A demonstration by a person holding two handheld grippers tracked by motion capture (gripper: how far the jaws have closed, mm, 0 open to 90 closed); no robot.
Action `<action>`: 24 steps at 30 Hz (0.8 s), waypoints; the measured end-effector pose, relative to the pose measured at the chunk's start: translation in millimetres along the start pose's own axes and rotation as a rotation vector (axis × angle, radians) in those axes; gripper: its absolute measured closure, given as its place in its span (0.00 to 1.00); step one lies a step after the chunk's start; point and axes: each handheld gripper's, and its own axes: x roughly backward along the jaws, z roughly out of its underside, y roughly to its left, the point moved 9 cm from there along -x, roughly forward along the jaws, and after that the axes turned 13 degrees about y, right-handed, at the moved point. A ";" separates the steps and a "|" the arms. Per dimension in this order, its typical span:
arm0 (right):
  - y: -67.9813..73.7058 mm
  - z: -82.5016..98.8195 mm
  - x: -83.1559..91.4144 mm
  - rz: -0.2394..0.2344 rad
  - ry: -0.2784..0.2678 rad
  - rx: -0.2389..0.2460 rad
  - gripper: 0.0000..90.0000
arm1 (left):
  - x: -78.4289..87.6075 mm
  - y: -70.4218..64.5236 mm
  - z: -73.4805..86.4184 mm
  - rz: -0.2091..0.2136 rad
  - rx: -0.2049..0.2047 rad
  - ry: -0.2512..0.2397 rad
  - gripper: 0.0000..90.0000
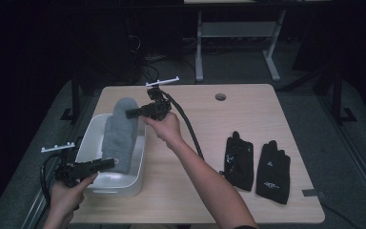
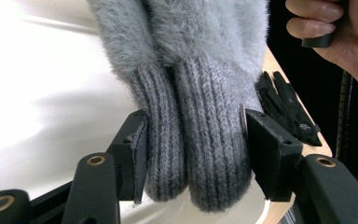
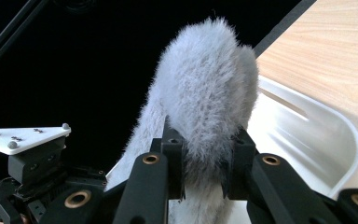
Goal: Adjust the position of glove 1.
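While both tools are engaged at the left end, the light wooden surface [image 1: 248,119] carries everything else in reach. White plastic bin [image 1: 91,136] sits at the surface's left edge, long side running front to back. Pair of grey fuzzy mittens [image 1: 120,131], stacked together, stretches over the bin: fluffy tips raised toward the far end, ribbed knit cuffs toward the near end. Pair of black gloves [image 1: 255,164] lies flat, side by side, right of centre on the surface, well apart from the bin.

Left tool [image 2: 193,149]: jaws closed against both ribbed cuffs, one pad on each outer side; seen in the high view at the bin's near corner, held by the left hand [image 1: 66,195]. Right tool [image 3: 204,163]: jaws clamped on the fluffy tip end of the mittens, above the bin's far part; right hand [image 1: 164,128] holds it, cable [image 1: 188,129] trailing back across the surface.
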 end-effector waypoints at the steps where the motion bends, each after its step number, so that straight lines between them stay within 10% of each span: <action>1: 0.1 0.2 -1.5 -0.003 0.002 -0.005 0.83 | 0.0 0.0 0.0 0.000 0.000 0.000 0.49; 24: -10.1 10.3 -30.4 0.010 0.040 -0.010 0.83 | -8.0 23.4 15.5 -0.079 0.032 0.085 0.47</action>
